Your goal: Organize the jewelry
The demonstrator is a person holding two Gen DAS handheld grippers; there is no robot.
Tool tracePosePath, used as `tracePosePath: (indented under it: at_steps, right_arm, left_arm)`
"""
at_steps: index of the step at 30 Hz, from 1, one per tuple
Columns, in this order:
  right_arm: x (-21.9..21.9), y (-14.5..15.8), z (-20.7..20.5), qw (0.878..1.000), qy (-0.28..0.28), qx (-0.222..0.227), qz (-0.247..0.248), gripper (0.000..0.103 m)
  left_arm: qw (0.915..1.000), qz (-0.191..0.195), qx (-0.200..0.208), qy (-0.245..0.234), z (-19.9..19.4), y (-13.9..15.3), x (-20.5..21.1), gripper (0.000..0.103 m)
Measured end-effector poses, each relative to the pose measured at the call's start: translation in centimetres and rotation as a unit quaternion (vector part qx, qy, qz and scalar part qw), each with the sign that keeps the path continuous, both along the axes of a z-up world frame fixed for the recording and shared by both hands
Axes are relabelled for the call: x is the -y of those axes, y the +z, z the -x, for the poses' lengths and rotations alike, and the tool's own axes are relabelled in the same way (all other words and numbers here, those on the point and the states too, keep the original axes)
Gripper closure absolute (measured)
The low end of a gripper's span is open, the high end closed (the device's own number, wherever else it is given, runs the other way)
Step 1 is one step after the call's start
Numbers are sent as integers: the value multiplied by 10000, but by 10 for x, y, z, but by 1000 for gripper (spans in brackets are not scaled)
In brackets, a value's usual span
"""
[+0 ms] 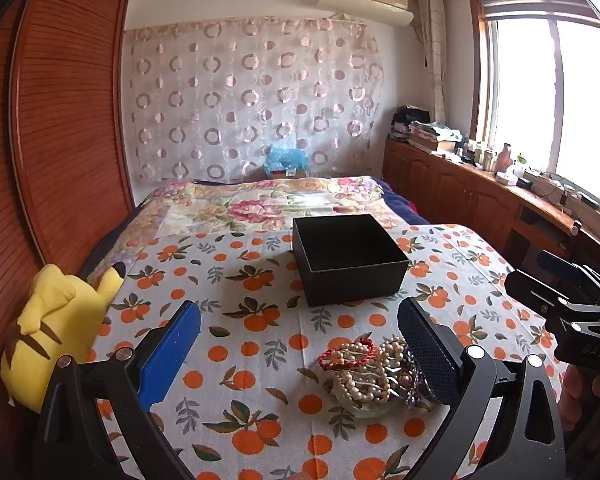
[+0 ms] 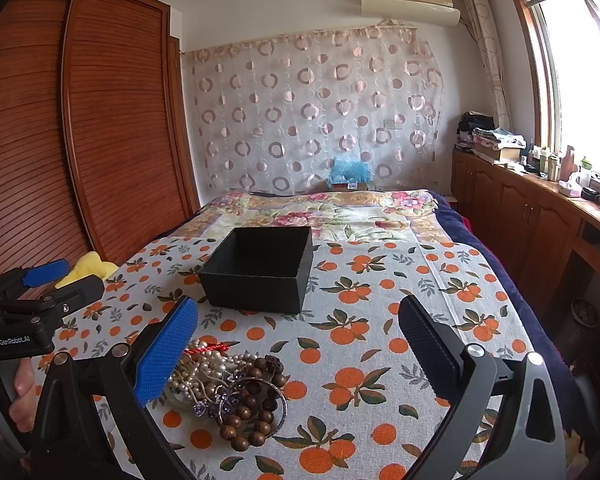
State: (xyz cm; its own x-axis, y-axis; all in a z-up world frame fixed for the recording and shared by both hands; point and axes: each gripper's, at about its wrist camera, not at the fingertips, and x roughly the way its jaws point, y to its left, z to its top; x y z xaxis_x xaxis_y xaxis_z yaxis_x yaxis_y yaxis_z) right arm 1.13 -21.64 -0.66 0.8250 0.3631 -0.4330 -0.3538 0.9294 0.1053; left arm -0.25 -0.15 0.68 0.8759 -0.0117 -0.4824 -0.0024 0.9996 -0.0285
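Right now the whole matter turns on where the jewelry pile point(image 1: 374, 372) sits against each hand-held gripper. From the left wrist view, the left hand-held gripper point(image 1: 300, 354) is spread wide and holds nothing, and the pile lies low and to the right between its fingers, crowding the dark right finger point(image 1: 426, 356) and well off the blue left finger point(image 1: 170, 352). From the right wrist view, the right hand-held gripper point(image 2: 298, 354) is likewise wide apart and empty, and the same pile point(image 2: 228, 392) lies to its lower left, partly tucked behind its blue finger point(image 2: 166, 354). So the pile rests on the orange-print cloth point(image 1: 260, 288) between the two tools, close to both; neither looks clearly nearer. The heap shows a red cord bracelet point(image 1: 342, 354), pearl strands point(image 1: 364, 380) and, on the right tool's side, a wooden bead bracelet point(image 2: 256, 404) next to a thin metal bangle point(image 2: 278, 408); it seems to sit on a small glass dish, though that is hard to make out. As a clump it has no clear long axis. The open black box point(image 1: 350, 260) stands beyond the pile, empty as far as its interior shows, so a picked piece would probably travel straight forward. The strands look tangled, so one lifted piece may drag its neighbours.
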Motion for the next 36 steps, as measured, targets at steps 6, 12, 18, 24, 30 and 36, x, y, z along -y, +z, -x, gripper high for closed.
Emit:
tracePosePath:
  at_steps: [6, 12, 18, 24, 30, 36]
  right_arm:
    - [0, 1, 1, 10000, 0, 3, 0, 3]
    - [0, 1, 1, 10000, 2, 5, -1, 3]
    - [0, 2, 2, 10000, 2, 11, -3, 3]
    - [0, 2, 3, 10000, 3, 10, -7, 2]
    - [0, 2, 4, 10000, -2, 20, -8, 3]
    - [-1, 2, 4, 10000, 6, 14, -12, 2]
  left_arm:
    - [10000, -9, 14, 6, 2, 1, 2, 8]
    - [10000, -33, 34, 2, 2, 3, 4, 8]
    - [10000, -23, 39, 11, 3, 4, 4, 8]
    - [10000, -28, 37, 11, 3, 6, 6, 8]
    - [10000, -17, 40, 22, 6, 4, 5, 8]
    - [10000, -26, 44, 5, 7, 5, 7, 8]
